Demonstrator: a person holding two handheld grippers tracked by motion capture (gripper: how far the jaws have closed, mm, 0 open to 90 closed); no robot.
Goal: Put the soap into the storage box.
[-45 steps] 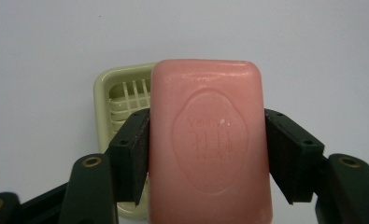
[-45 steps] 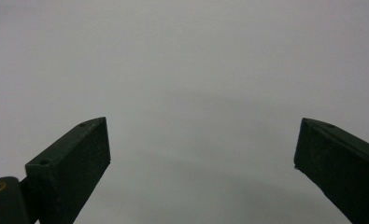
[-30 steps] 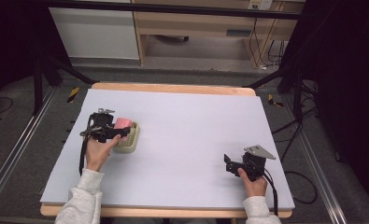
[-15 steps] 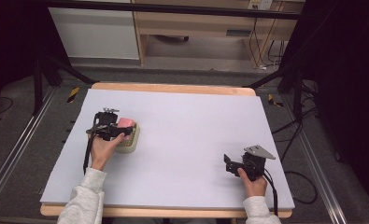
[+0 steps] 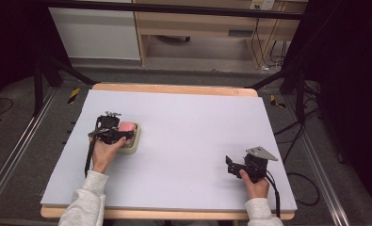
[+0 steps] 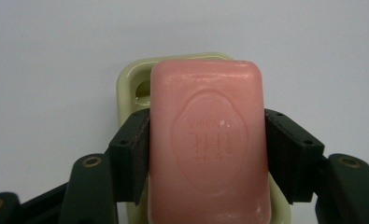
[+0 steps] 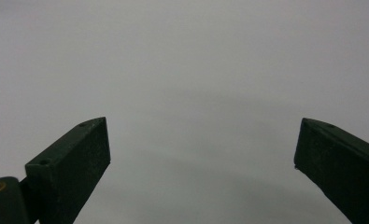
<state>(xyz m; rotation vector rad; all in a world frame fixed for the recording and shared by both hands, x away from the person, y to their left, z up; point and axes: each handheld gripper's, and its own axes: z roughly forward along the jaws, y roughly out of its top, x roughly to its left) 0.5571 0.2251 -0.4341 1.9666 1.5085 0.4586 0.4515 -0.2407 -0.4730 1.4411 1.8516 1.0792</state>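
Observation:
A pink soap bar with an embossed stamp lies over a pale green soap dish. My left gripper is shut on the soap, its black jaws pressing both long sides. From above, the left gripper sits at the table's left with the pink soap bar and the soap dish under it. Near the front right of the table, my right gripper is low over the surface. The right gripper stands open, nothing between its jaws.
The table is a pale grey-blue sheet on a wooden board. Black stand legs and cables run along the floor at both sides. A wooden cabinet stands behind the table.
The left hand and its gripper have shifted slightly right and toward the near edge, still at the soap and dish. The right gripper has stayed put.

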